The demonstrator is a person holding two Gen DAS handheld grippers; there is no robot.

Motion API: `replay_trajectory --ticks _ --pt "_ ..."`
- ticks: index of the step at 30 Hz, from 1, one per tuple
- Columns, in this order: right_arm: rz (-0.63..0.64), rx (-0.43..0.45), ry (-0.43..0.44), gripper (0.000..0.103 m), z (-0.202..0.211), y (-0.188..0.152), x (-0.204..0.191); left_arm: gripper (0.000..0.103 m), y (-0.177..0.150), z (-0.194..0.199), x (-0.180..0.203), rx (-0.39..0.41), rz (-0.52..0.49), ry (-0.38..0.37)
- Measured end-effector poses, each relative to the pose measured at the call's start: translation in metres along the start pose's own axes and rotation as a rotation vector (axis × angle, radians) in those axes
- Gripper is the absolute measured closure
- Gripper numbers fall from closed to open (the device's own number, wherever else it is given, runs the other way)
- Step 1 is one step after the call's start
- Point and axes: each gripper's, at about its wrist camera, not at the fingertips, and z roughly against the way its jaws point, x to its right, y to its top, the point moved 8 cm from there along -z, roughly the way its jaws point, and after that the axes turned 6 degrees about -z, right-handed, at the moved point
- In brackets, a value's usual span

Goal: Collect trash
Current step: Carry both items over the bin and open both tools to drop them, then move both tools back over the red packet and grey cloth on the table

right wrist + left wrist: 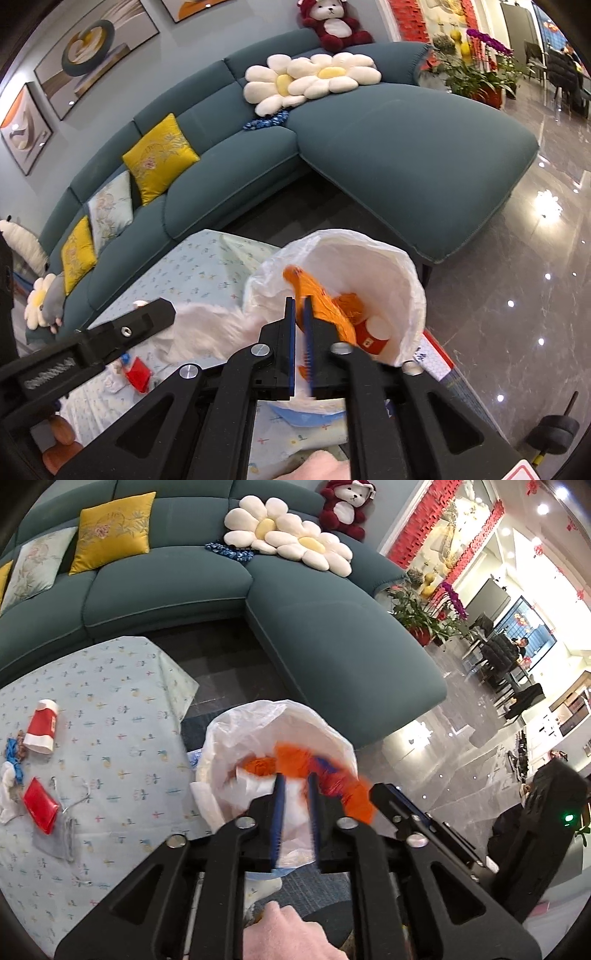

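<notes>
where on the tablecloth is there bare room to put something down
The tablecloth is bare from the red paper cup across to the corner by the sofa, and along the edge facing the white trash bag. Its left is crowded: cup, red packet, blue-and-white scraps.

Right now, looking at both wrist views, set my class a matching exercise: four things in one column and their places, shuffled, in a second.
Things:
1. orange wrapper
2. red paper cup
3. daisy cushions
4. plush bear

Places:
a. on the sofa seat
b. lying on the patterned tablecloth
c. on top of the sofa back
d. inside the white trash bag

Pairs: 1-d, 2-b, 3-a, 4-c
</notes>
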Motion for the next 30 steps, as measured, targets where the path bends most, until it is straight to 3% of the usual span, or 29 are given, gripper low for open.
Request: replay_trajectory --ticks 1,2,3,11,19,30 --pt "-0.006 0.002 -0.007 0.08 -0.001 0.0 0.002 0.068 0.0 0.0 -0.002 0.002 0.001 0.019" --pt "-0.014 0.005 -0.016 0.076 -0.001 0.0 0.005 0.063 0.0 0.001 -0.004 0.01 0.003 0.037" --pt "-0.023 0.007 -0.018 0.071 -0.002 0.0 0.007 0.063 0.0 0.001 -0.006 0.013 0.004 0.047" --pt "-0.008 -0.004 -0.019 0.071 -0.003 -0.009 0.001 0.063 -0.011 0.007 -0.034 0.01 0.042 0.12" --pt "0.057 -0.011 -0.002 0.064 0.001 -0.023 -0.033 0.063 -0.02 0.027 -0.063 0.027 0.093 0.159" --pt "0.148 -0.043 0.029 0.064 0.0 -0.049 -0.085 0.063 -0.034 0.055 -0.11 0.049 0.164 0.204"
